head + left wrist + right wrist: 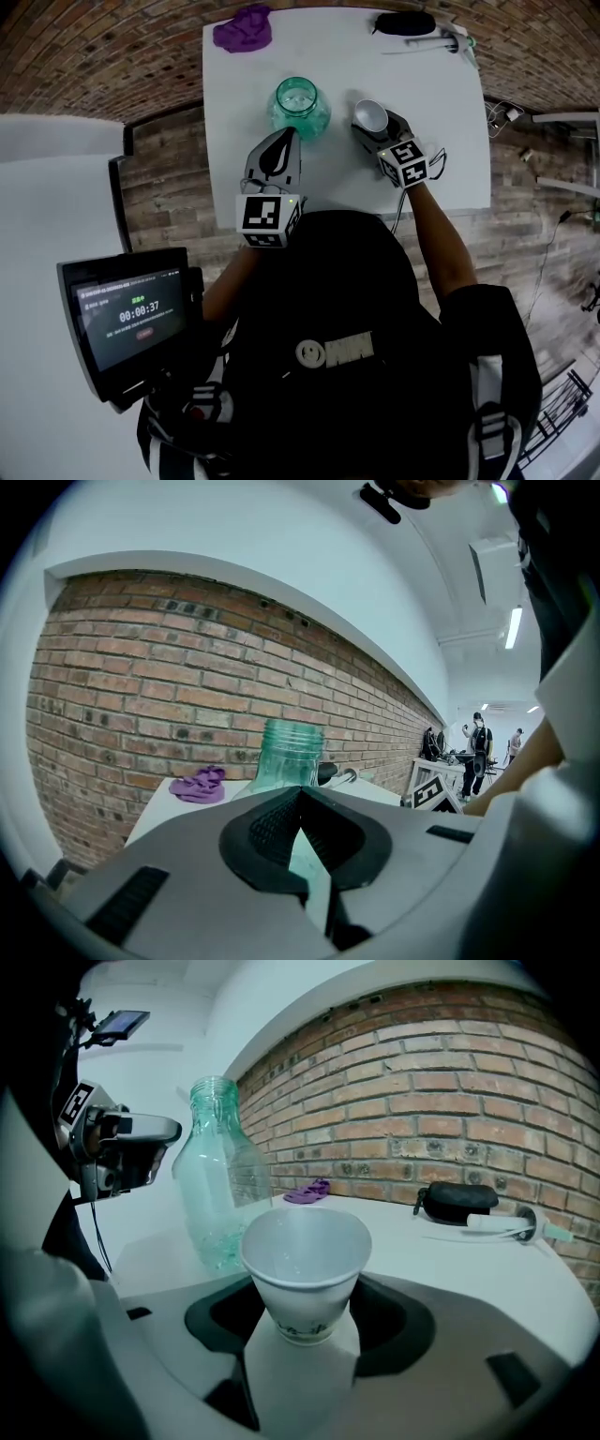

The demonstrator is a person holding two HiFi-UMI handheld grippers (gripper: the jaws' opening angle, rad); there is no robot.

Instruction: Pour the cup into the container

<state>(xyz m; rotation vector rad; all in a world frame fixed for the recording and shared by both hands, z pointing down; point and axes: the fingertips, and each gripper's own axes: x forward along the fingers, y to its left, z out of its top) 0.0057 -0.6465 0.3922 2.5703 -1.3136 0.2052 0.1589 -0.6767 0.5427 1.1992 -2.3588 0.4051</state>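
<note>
Cup stands upright just right of the jar. It sits between the jaws of the right gripper, which stand wide and appear to clamp its sides. Left gripper is closed and empty, on the near side of the jar. No contents show inside the cup, so the step reads as set-down: seat the base flat on the table before releasing. Open room lies right, toward the table edge. Pouch and cloth lie far off.

surface: white table | on it: glass jar; purple cloth; black pouch
</note>
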